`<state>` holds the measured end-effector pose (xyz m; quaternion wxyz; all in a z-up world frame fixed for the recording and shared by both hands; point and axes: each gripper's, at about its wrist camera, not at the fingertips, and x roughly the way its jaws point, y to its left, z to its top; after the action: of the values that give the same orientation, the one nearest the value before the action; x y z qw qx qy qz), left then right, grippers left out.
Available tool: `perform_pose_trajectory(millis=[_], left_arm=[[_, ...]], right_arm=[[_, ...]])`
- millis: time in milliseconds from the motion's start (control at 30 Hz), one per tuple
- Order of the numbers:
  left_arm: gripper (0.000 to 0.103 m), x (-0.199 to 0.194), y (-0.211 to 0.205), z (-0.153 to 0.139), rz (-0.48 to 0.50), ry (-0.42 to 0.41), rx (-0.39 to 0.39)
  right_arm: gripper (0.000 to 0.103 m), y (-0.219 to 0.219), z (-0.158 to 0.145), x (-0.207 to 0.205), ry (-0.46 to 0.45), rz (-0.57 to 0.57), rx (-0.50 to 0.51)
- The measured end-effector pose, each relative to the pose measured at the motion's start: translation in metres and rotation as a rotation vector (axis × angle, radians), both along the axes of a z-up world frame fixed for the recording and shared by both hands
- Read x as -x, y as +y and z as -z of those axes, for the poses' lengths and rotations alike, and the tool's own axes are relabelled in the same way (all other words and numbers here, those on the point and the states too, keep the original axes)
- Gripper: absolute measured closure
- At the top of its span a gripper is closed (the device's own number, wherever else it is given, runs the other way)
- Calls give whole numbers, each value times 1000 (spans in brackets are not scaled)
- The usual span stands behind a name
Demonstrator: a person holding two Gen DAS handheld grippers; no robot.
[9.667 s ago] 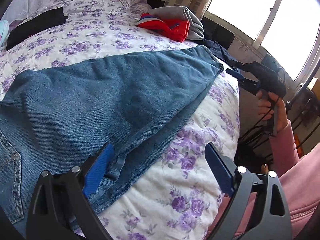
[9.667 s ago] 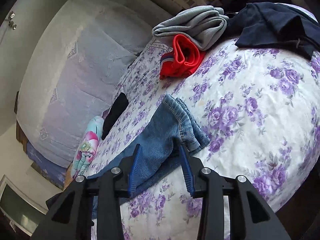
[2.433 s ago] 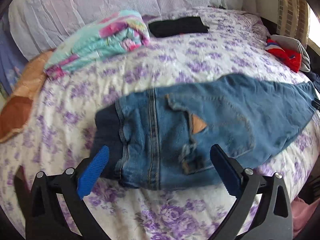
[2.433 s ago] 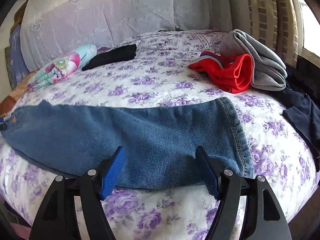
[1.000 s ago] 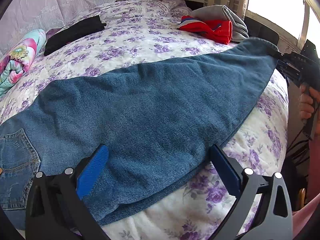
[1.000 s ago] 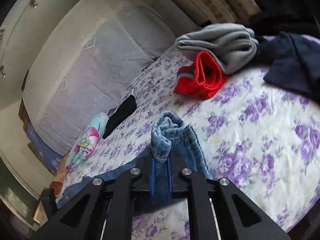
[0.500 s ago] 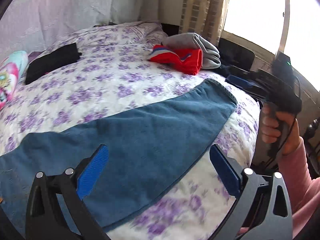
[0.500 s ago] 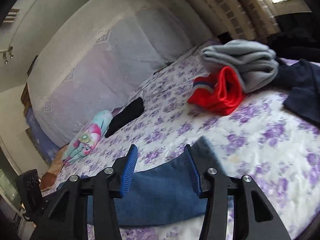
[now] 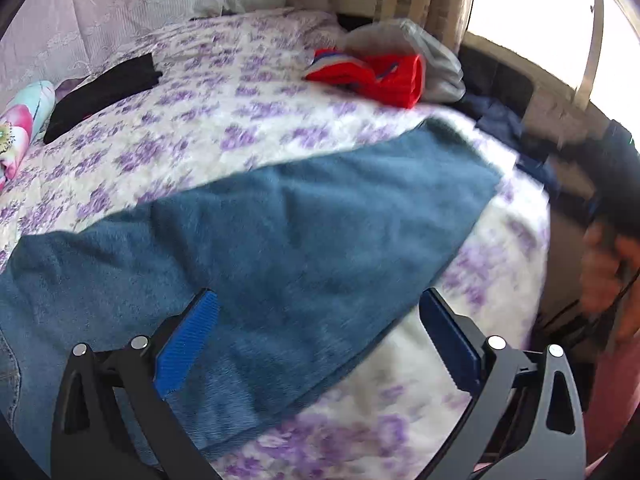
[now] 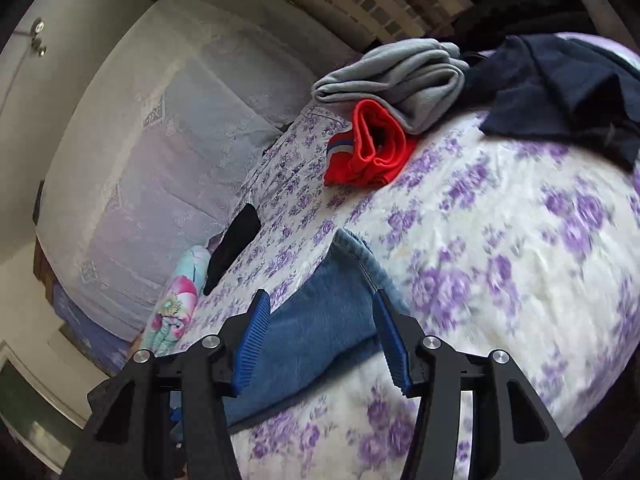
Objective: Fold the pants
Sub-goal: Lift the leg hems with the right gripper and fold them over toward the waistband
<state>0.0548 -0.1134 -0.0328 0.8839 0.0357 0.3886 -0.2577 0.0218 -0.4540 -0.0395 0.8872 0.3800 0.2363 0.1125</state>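
Jeans (image 9: pixel 280 240) lay flat across the bed (image 9: pixel 200 128) w/ the leg end toward the window side. Left gripper (image 9: pixel 320 336) hung over the mid leg, jaws spread, nothing pinched. Right gripper (image 10: pixel 320 344) sat at the hem (image 10: pixel 360 256) (jaws spread either side of the denim, not pinching). Red top (image 10: pixel 368 148) and grey one (image 10: pixel 400 76) lay well apart.

Pants (image 9: pixel 304 232): blue denim, matt, coarse weave, stitched hem. Bed (image 10: pixel 520 240) cover: soft matt cloth, purple flower print; grey garment (image 10: pixel 400 76) fleecy, red one (image 10: pixel 368 148) smooth knit. Left hand-held gripper (image 9: pixel 320 340) and right hand-held gripper (image 10: pixel 324 344): matt black plastic, ribbed blue pads, shiny metal pins.
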Motion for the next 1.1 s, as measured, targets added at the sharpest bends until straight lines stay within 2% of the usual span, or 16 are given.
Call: perform_pose_trajectory(millis=[100, 167, 267, 367, 633, 700, 767, 867, 967, 1033, 1100], left_arm=[[5, 3, -10, -16, 18, -35, 86], [5, 2, -21, -12, 35, -8, 100], [5, -3, -36, 14, 24, 74, 57], [5, 5, -45, 15, 18, 21, -8], [5, 5, -45, 17, 20, 18, -15], [5, 4, -44, 17, 22, 18, -11], [5, 3, -45, 18, 22, 15, -16], [5, 4, -44, 16, 25, 13, -10], [5, 2, -25, 6, 31, 51, 91], [5, 3, -3, -7, 10, 47, 145], [5, 10, 31, -28, -57, -39, 160]], right_arm=[[48, 6, 19, 0, 66, -25, -37], [48, 12, 29, -5, 108, -43, -60], [48, 19, 40, -13, 154, -37, -73], [42, 23, 39, -19, 159, -27, -77], [41, 38, 36, -47, 149, 2, -7], [46, 40, 35, -49, 147, 21, 17], [65, 39, 38, -47, 156, 53, 50], [75, 37, 42, -45, 150, 63, 74], [83, 44, 37, -44, 148, 67, 133], [86, 54, 26, -43, 131, 74, 221], [86, 72, 7, -40, 92, 91, 365]])
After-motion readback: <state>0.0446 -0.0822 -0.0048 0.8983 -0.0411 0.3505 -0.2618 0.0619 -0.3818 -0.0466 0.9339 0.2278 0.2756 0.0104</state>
